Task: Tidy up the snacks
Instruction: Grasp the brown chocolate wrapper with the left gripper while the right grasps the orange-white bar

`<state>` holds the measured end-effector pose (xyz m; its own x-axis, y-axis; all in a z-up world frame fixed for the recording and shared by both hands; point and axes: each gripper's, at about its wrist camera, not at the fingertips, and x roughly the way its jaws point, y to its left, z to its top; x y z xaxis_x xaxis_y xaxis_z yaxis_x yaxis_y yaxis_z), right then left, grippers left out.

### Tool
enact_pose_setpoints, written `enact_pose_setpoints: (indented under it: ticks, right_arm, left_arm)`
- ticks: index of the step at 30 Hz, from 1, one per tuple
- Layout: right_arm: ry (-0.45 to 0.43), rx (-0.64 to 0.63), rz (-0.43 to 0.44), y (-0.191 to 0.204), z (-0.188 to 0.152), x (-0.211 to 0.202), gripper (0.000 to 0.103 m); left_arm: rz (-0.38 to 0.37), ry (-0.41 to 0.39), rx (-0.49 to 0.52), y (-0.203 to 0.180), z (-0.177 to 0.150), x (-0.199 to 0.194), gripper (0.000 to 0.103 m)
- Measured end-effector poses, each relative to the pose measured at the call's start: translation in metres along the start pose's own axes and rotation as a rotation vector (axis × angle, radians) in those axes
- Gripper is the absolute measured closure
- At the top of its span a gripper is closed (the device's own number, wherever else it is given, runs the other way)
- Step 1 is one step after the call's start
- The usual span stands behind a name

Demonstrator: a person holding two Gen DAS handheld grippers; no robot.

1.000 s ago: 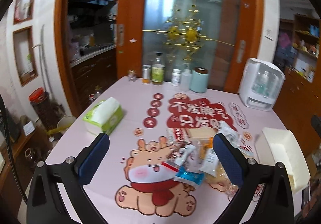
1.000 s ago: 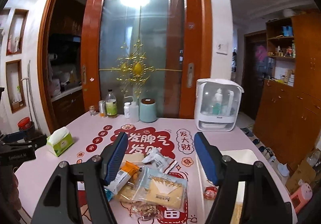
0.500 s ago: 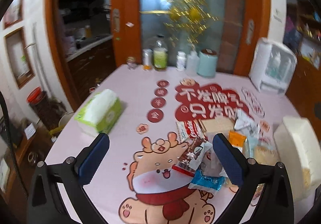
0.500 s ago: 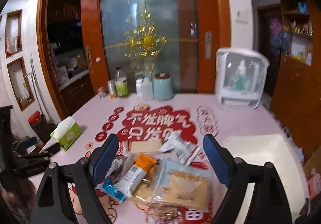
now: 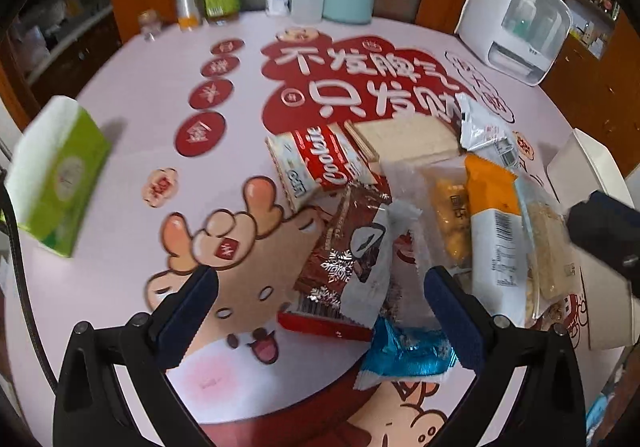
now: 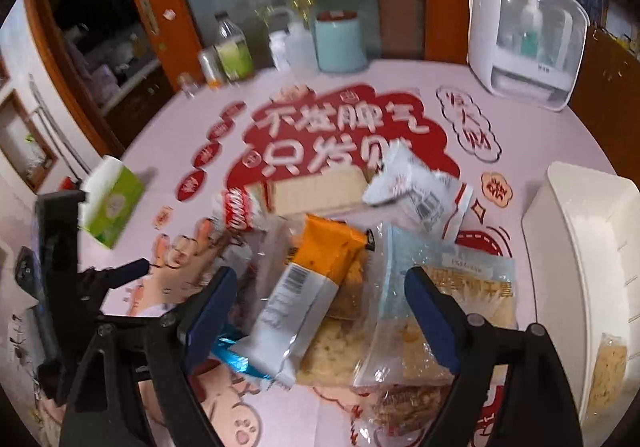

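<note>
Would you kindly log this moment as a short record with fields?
surface: round pink table with cartoon print
snack pile: mixed packets, including a red cookie pack and an orange-and-white bar
container: white bin right of the pile, one packet inside
left gripper: open over the pile, holding nothing
right gripper: open, fingers astride the bar, no contact visible
bystander: green tissue pack

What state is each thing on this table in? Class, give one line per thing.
Left gripper: open, holding nothing.
Right gripper: open, holding nothing.
Orange-and-white snack packet: sealed, lying on the pile.
Red "Cookie" packet: sealed, lying flat.
White plastic bin: lidless, one packet inside.
Green tissue box: open, tissue showing.
</note>
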<state>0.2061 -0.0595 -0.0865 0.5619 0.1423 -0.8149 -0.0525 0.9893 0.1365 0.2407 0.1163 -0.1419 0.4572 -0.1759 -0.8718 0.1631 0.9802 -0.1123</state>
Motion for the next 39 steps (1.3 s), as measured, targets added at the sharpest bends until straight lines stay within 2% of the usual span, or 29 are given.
enact_pose_setpoints:
  ticks: [9, 12, 14, 15, 16, 19, 27, 32, 35, 39]
  right_arm:
    - [0.094, -0.019, -0.058, 0.01, -0.001, 0.045, 0.019]
    - [0.159, -0.009, -0.045, 0.012, -0.002, 0.062, 0.04]
    - [0.166, -0.011, -0.071, 0.012, -0.003, 0.065, 0.046]
    - [0.156, -0.015, -0.083, 0.011, -0.003, 0.064, 0.053]
    - [0.151, -0.018, -0.09, 0.01, -0.002, 0.062, 0.056]
    - [0.156, 0.0, -0.055, 0.001, -0.001, 0.06, 0.061]
    - [0.124, 0.038, 0.017, -0.014, -0.002, 0.042, 0.063]
    - [0.1, 0.028, 0.017, -0.017, -0.004, 0.031, 0.063]
    - [0.094, 0.024, 0.022, -0.019, -0.006, 0.028, 0.063]
    - [0.088, 0.022, 0.027, -0.022, -0.009, 0.025, 0.063]
  left_arm:
    - [0.004, 0.048, 0.021, -0.008, 0.007, 0.035, 0.002]
    - [-0.003, 0.041, 0.046, -0.012, 0.007, 0.041, 0.009]
    - [-0.004, 0.051, 0.058, -0.015, 0.007, 0.047, 0.023]
    - [-0.002, 0.032, 0.069, -0.016, 0.006, 0.045, 0.027]
    - [-0.019, 0.03, 0.07, -0.016, 0.007, 0.044, 0.035]
    - [-0.045, 0.017, 0.061, -0.016, 0.009, 0.04, 0.041]
    - [-0.029, -0.005, 0.075, -0.02, 0.011, 0.031, 0.054]
    - [-0.036, 0.036, 0.044, -0.014, 0.012, 0.035, 0.048]
    - [-0.044, 0.037, 0.023, -0.011, 0.012, 0.034, 0.048]
    - [-0.015, 0.03, 0.022, -0.014, 0.01, 0.031, 0.05]
